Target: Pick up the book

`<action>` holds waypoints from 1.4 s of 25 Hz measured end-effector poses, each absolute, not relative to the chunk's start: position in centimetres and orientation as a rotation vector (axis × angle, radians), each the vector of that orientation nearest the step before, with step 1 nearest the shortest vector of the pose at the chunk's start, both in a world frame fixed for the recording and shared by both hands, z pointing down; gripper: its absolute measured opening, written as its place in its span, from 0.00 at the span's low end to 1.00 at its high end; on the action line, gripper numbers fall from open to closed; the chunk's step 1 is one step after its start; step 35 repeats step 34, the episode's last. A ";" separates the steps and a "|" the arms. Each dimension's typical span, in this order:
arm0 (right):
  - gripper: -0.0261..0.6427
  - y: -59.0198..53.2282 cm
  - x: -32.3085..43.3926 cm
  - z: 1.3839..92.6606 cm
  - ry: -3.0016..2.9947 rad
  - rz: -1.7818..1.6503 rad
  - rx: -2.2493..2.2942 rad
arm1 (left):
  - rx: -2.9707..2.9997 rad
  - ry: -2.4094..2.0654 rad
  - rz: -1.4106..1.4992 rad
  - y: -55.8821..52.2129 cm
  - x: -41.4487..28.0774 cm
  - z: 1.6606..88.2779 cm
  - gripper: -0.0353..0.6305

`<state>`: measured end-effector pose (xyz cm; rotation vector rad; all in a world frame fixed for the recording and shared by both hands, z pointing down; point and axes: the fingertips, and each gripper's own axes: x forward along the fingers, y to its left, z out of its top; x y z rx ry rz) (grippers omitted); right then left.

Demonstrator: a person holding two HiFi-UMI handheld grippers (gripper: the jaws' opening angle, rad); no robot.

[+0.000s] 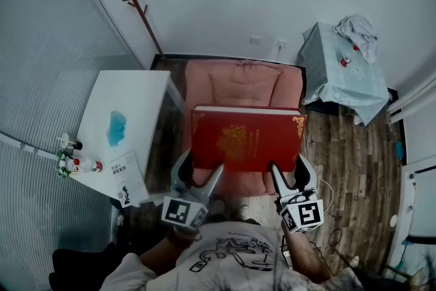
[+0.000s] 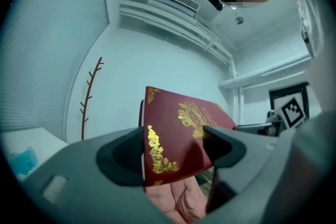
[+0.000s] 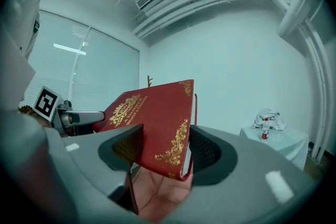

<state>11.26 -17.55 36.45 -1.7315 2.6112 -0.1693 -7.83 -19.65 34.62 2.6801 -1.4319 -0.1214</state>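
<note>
Left gripper (image 1: 201, 171) and right gripper (image 1: 290, 170) are each pinched on a near corner of the book (image 1: 246, 140), held over the armchair (image 1: 242, 82), its long axis spanning them.

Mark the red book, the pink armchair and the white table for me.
Red gold-embossed hardcover book (image 1: 245, 140), head view, centre of the front cover.
Pink padded armchair (image 1: 242, 84), head view, cushion visible beyond the book.
White rectangular table (image 1: 138, 95), head view, bare part of its top.
</note>
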 end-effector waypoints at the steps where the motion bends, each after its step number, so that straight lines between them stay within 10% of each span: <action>1: 0.45 -17.6 11.2 36.5 2.609 -0.171 -1.731 | 2.680 -1.431 -0.124 -19.7 -7.8 34.5 0.58; 35: 0.44 -17.8 11.2 36.9 2.601 -0.159 -1.748 | 2.684 -1.422 -0.115 -20.1 -7.7 35.1 0.58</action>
